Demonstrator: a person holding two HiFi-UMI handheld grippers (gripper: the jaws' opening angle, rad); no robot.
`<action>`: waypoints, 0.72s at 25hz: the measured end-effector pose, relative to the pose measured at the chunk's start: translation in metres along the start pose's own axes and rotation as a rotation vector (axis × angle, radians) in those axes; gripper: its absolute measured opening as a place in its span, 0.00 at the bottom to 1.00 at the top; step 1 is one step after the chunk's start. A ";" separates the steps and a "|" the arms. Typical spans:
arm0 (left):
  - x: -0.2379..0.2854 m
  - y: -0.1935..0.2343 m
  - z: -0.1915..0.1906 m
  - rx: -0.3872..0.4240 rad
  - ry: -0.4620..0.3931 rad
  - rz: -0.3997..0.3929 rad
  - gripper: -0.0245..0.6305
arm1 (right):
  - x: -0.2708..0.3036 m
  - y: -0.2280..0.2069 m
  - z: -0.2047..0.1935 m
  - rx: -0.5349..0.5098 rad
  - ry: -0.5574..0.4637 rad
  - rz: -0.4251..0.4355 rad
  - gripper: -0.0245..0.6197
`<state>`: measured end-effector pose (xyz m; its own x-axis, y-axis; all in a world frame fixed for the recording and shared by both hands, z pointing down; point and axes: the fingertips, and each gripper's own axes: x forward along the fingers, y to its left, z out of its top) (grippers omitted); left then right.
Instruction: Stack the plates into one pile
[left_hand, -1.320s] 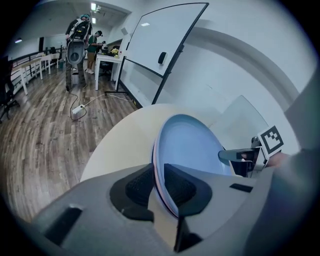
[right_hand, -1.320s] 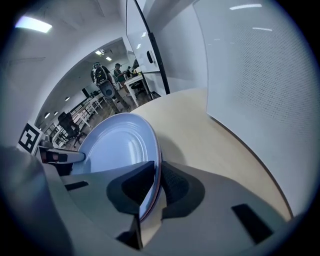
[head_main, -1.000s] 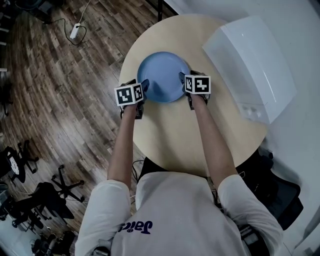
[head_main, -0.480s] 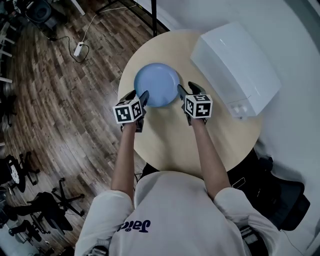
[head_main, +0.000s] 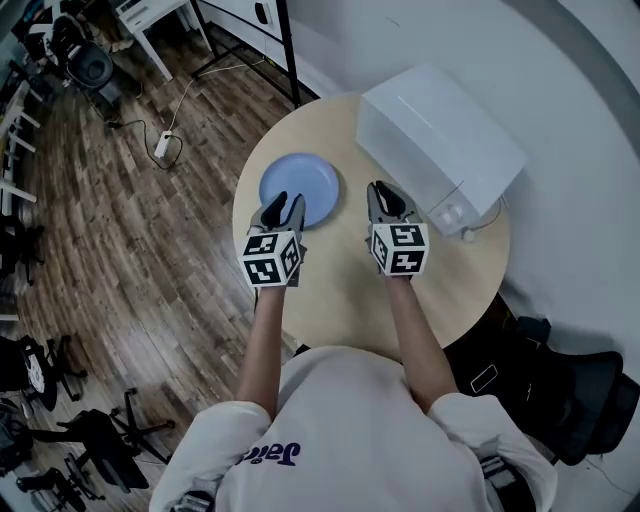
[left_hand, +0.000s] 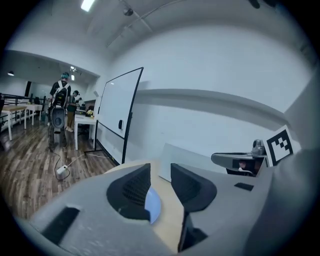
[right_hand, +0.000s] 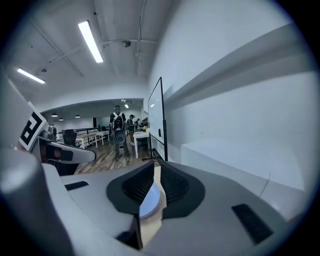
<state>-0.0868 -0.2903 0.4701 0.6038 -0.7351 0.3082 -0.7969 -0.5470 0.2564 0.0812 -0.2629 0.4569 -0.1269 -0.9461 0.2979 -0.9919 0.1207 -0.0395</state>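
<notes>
**A:** Where's the plate?

**B:** The plate (head_main: 298, 185) lies flat on the table (head_main: 340, 290), on the left of the top and towards its far edge. It's pale blue. From overhead I can't tell whether it's one plate or several stacked.

**A:** Is either gripper on it?

**B:** No. Both are held up in the air, side by side and pointing away from the person. In the head view the left gripper (head_main: 284, 208) shows over the plate's near edge. The right gripper (head_main: 385, 198) shows between the plate and the box (head_main: 440, 150).

**A:** And the fingers?

**B:** On the left gripper (left_hand: 160, 182) the fingers (left_hand: 135, 187) stand apart with a clear gap, and they're closing. Nothing is between them (the sliver of blue in the gap is the plate down on the table). On the right gripper (right_hand: 156, 186) the fingers (right_hand: 172, 185) are closing too and have come almost together. Only a narrow slit is left, with nothing in it. The plate's rim and some tabletop show lower down, beyond the slit.

**A:** What else is around?

**B:** The box is white and sits on the far right of the table. There's a wood floor (head_main: 120, 230) to the left. The left gripper view shows a whiteboard (left_hand: 117, 117) on a stand and people (left_hand: 60, 100) well back in the room.
</notes>
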 end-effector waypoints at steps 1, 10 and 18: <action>-0.006 -0.005 0.008 0.024 -0.030 0.017 0.23 | -0.009 0.001 0.009 0.002 -0.027 -0.006 0.11; -0.054 -0.057 0.047 0.149 -0.241 0.075 0.06 | -0.076 -0.004 0.050 -0.037 -0.150 -0.031 0.06; -0.070 -0.092 0.044 0.163 -0.265 0.041 0.06 | -0.109 -0.005 0.047 -0.037 -0.178 -0.018 0.06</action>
<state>-0.0566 -0.2057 0.3843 0.5621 -0.8249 0.0599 -0.8260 -0.5561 0.0922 0.1004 -0.1742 0.3792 -0.1104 -0.9861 0.1243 -0.9938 0.1113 0.0000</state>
